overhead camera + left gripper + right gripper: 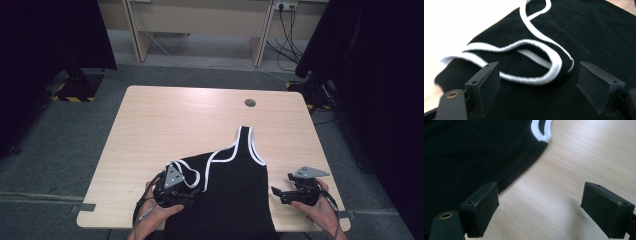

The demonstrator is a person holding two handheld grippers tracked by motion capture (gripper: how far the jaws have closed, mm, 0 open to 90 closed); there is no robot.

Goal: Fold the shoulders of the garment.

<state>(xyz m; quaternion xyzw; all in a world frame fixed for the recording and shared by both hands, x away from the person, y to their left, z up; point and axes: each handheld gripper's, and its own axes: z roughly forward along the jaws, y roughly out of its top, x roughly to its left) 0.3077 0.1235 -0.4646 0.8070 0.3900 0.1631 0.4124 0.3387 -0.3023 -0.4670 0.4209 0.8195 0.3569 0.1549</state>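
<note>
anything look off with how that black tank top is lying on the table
Yes. The black tank top lies askew: its left strap is folded back onto the fabric in a crumpled loop, while the right strap lies flat. Its hem hangs over the table's near edge.

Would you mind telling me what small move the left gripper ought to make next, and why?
Probably close the left gripper on the white-trimmed strap of the black tank top: its jaws stand open with that folded strap lying between them, ungripped, while the right gripper waits open at the far edge.

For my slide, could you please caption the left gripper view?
Open left gripper poised over black tank top's white-trimmed strap.
</note>
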